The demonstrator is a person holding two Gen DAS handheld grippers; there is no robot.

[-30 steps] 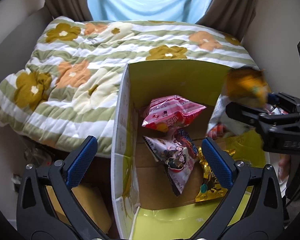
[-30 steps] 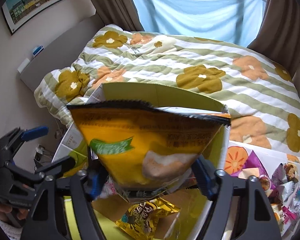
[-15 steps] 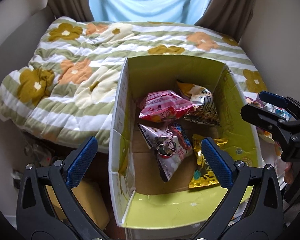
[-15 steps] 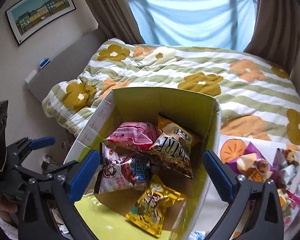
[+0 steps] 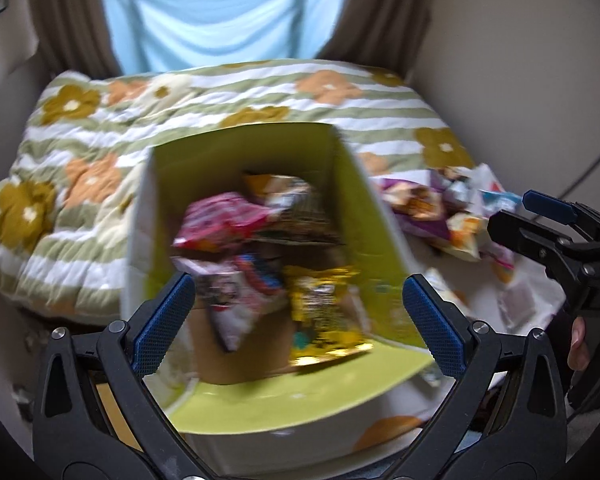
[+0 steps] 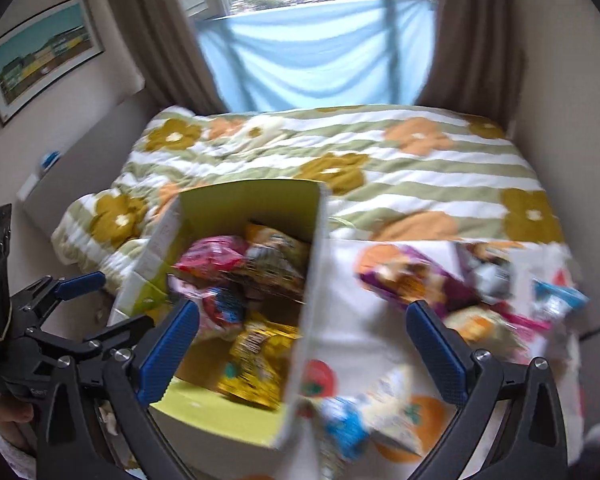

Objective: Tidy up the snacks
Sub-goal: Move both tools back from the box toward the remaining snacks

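A cardboard box with a lime-green lining stands open on the bed and holds several snack bags: a pink one, an orange one, a gold one. My left gripper is open and empty over the box's near edge. My right gripper is open and empty, above the box's right wall. Loose snack bags lie on the cloth to the right of the box. Both views are blurred.
A striped floral quilt covers the bed behind the box. A white cloth with orange prints lies under the loose snacks. Curtains and a blue drape hang at the far window. Walls close in on both sides.
The right gripper dropped the orange bag into the box, opened, and moved right toward the loose snacks. Both views have swung to the right and pulled back.
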